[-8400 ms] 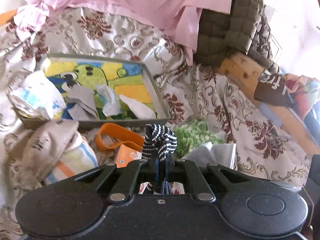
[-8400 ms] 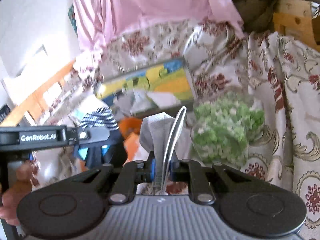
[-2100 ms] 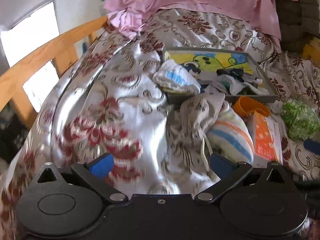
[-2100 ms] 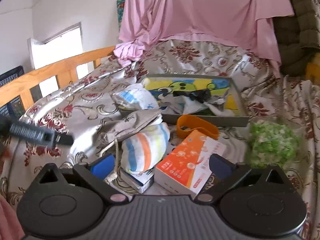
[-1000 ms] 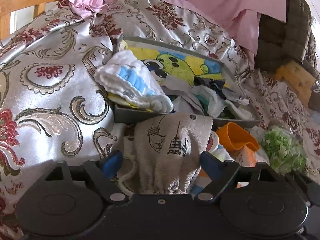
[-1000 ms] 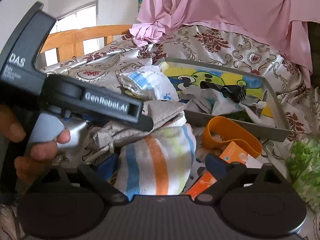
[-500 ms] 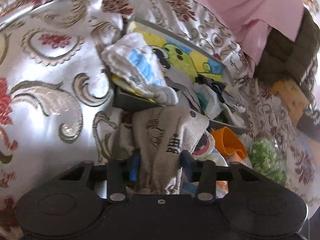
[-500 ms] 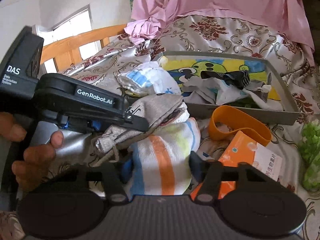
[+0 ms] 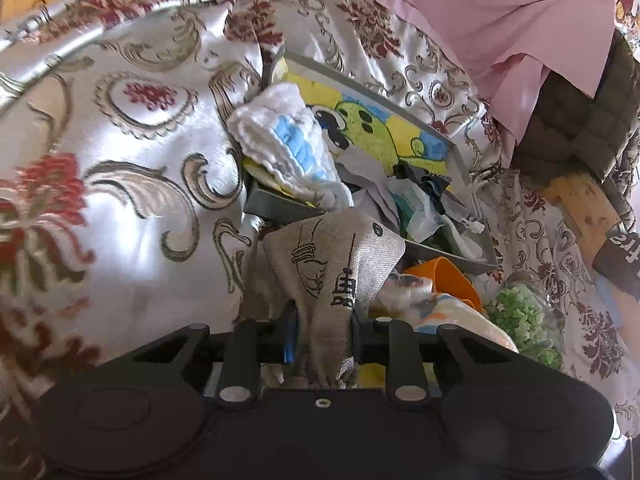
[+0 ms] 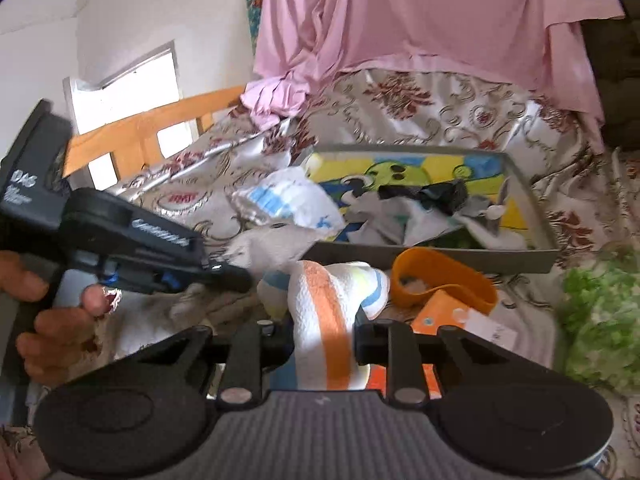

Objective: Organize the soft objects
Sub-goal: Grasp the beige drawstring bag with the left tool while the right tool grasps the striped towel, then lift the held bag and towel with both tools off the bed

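My left gripper (image 9: 323, 330) is shut on a beige cloth pouch (image 9: 332, 256) with black print, lifted just in front of the grey tray (image 9: 280, 206). My right gripper (image 10: 323, 334) is shut on a white cloth with orange, yellow and blue stripes (image 10: 328, 304). The tray (image 10: 432, 258) has a cartoon-print bottom and holds a white and blue towel (image 9: 288, 148), a dark sock (image 10: 436, 192) and several pale cloths. The left gripper's body shows in the right wrist view (image 10: 132, 240), held by a hand.
An orange band (image 10: 444, 280), an orange box (image 10: 452, 320) and a bag of green bits (image 10: 600, 312) lie in front of the tray on the floral bedspread (image 9: 120, 160). A pink sheet (image 10: 420, 12) hangs behind. A wooden rail (image 10: 152, 128) runs at the left.
Both grippers have closed: the left on the beige pouch, the right on the striped cloth. Both cloths have been lifted and pulled apart from the pile.
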The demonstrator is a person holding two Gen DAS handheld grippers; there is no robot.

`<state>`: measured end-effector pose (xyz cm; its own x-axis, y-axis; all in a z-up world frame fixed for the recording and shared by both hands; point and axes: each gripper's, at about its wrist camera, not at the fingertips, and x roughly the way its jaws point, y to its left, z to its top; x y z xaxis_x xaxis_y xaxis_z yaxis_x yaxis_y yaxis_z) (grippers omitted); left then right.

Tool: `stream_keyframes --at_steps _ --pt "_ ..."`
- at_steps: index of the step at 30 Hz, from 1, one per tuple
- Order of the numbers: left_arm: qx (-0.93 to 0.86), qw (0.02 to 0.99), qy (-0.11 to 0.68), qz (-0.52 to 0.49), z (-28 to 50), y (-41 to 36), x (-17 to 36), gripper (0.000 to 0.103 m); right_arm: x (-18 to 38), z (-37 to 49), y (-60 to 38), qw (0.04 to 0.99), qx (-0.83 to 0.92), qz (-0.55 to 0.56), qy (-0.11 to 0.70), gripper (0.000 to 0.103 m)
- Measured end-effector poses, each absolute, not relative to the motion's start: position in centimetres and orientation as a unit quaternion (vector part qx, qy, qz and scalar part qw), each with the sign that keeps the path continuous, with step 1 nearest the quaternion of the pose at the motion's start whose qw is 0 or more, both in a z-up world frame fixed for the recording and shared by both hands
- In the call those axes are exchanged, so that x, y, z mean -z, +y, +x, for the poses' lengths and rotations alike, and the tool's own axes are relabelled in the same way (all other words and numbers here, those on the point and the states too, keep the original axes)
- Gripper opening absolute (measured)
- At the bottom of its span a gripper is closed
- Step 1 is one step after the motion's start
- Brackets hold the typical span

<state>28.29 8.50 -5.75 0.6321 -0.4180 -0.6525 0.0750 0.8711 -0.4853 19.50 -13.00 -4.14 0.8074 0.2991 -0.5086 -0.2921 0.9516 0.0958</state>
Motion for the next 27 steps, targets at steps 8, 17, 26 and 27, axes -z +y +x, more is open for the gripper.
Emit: stream_keyframes --at_steps 8,17,26,27 --pt "0.143 0.87 0.42 -0.215 24.2 8.2 4.0 0.027 2.9 17.2 -16.0 0.953 -0.135 0.034 0.267 0.027" --pt "0.14 0.874 0.441 -0.147 21.5 4.7 4.4 0.028 2.8 16.2 -18.0 0.955 -0.106 0.039 0.275 0.029" --pt "0.125 0.866 0.465 -0.135 22.2 4.3 5.7 0.034 4.0 17.2 -18.2 0.951 -0.095 0.041 0.291 0.033" --pt "0.125 0.865 0.467 -0.135 22.2 4.3 5.8 0.036 4.1 17.3 -18.3 0.95 -0.094 0.042 0.293 0.035"
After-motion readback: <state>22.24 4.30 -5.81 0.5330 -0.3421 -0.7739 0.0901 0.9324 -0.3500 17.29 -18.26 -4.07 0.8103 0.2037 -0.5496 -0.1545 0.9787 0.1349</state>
